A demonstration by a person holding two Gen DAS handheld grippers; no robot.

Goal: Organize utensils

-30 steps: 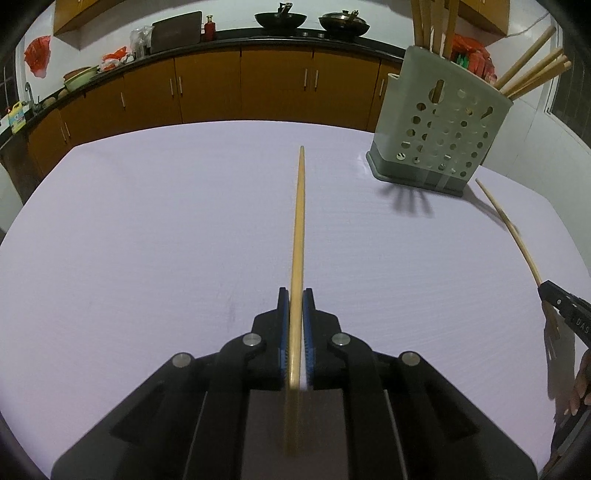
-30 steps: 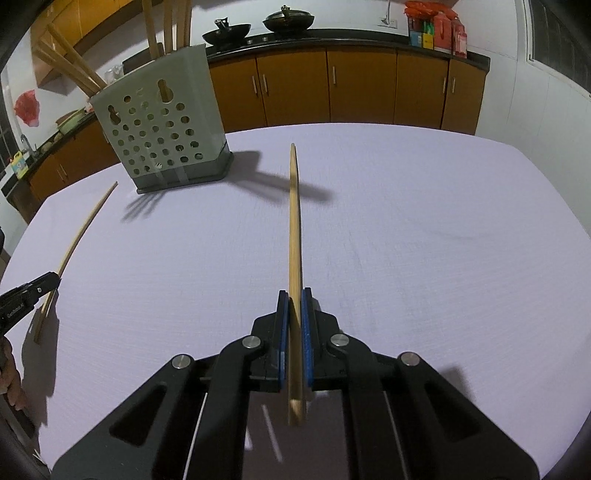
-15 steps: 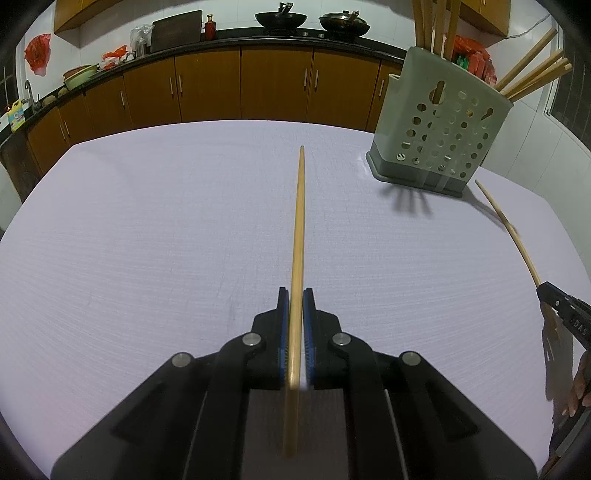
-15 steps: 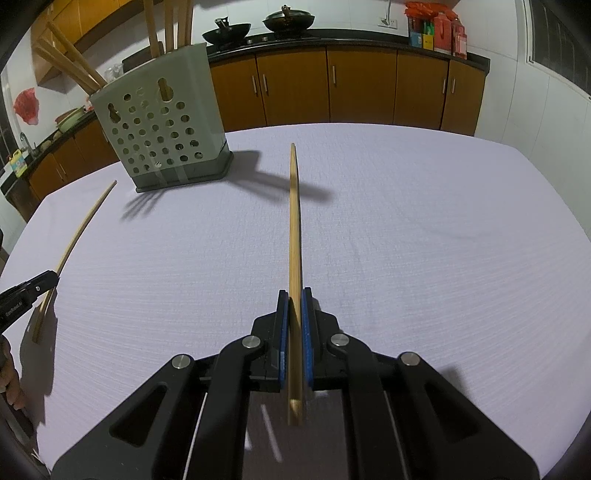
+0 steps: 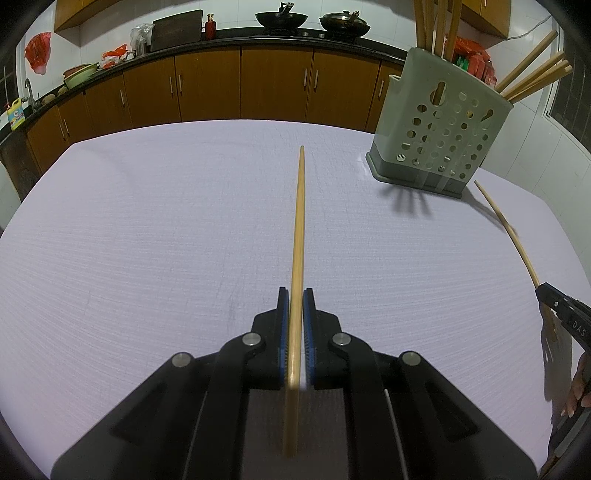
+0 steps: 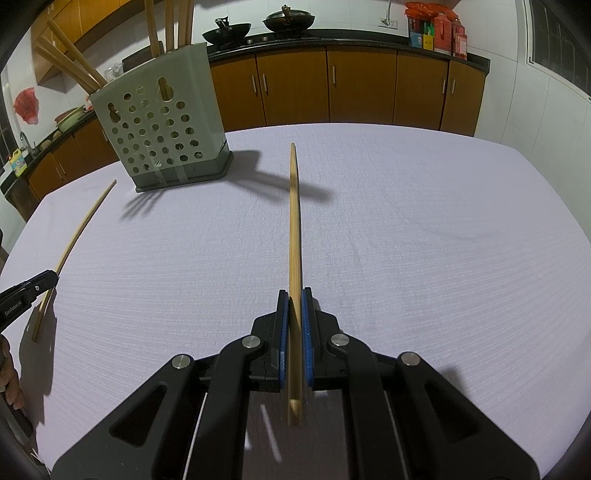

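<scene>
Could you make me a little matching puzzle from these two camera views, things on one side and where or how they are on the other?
Things:
1. left gripper
2. utensil holder
3. two dark pans
4. tablecloth

Places or states:
A. on the far kitchen counter
B. pale lilac, spread over the table
C. shut on a wooden chopstick
D. grey, full of round holes, with wooden sticks standing in it

Pairs: 1-C, 2-D, 3-A, 4-B

The right gripper is likewise shut on its own chopstick.
</scene>
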